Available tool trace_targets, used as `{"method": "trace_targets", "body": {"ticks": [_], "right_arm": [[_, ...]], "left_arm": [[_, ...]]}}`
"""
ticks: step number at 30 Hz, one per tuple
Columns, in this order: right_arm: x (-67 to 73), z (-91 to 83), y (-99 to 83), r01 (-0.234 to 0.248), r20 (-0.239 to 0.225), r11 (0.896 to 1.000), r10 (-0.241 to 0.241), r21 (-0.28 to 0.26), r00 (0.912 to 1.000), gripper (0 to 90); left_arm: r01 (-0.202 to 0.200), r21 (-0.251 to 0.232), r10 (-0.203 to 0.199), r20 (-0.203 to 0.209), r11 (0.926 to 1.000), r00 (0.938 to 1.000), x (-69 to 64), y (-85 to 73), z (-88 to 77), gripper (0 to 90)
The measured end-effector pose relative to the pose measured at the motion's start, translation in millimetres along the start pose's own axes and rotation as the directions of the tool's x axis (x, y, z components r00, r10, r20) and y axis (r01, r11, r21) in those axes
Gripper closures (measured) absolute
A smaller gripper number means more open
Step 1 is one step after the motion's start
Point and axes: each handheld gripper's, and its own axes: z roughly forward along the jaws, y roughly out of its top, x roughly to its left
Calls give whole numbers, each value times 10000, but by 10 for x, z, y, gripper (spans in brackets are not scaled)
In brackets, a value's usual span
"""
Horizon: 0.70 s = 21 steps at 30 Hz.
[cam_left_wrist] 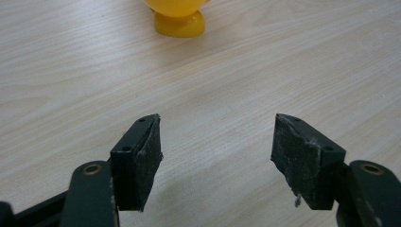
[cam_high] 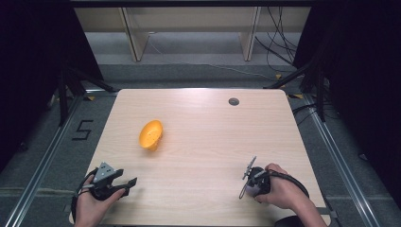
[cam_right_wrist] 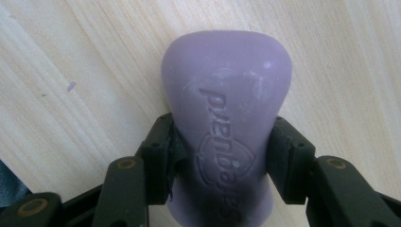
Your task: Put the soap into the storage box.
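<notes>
One lilac soap bar (cam_right_wrist: pixel 227 137), embossed lettering, clamped in right hand-held gripper (cam_right_wrist: pixel 222 156), left hand-held gripper (cam_left_wrist: pixel 217 151) agape

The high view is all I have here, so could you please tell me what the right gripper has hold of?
Observer: A purple soap bar; the right gripper has its fingers pressed on both sides of it.
Operator: Thank you. Is there anything marked on the bar?
Observer: Yes, embossed lettering and a shield-like emblem run along its top face.
Operator: And is the left gripper holding something?
Observer: No, the left gripper is open over bare table, with nothing between its fingers.
Operator: What lies ahead of it?
Observer: The orange bowl; its foot faces that gripper.
</notes>
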Motion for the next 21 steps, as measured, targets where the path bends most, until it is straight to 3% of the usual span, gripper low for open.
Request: {"method": "trace_targets", "body": {"ticks": [1,2,4,5,8,9,14,17,18,21], "right_arm": [[40,-2,-5,-374,247,9993,375,-60,9990,503],[48,-10,1,-318,357,9995,316,68,9989,503],[57,0,-7,-204,481,9995,215,-236,9986,503],[49,-4,-7,66,570,9997,-52,-243,9984,503],[89,-22,-18,-203,743,9988,236,-446,9970,503],[86,-27,-17,68,885,9984,-19,-557,9961,503],[126,-76,-37,235,1324,9949,-104,-982,9911,504],[148,-92,-44,109,1349,9941,38,-1080,9908,504],[150,-86,-41,306,1483,9938,-145,-1071,9888,504],[162,-96,-45,297,1429,9930,-132,-1141,9897,504]], "left_arm": [[-8,64,7,22,10000,10000,1,1,-2,332],[6,25,-6,25,10000,10000,0,0,1,332],[27,-24,-27,8,10000,10000,-4,0,2,332],[36,-21,-36,12,10000,10000,-3,0,3,332],[0,43,0,16,10000,10000,1,0,3,332],[23,26,-23,28,10000,10000,-1,1,3,332],[-145,76,145,-19,9999,9999,-5,6,-6,332],[-153,73,153,-18,9999,9999,-7,5,-6,332],[-158,79,158,-18,9998,9999,-7,6,-7,332],[-153,121,153,-19,9998,9999,-4,7,-11,332]]}}
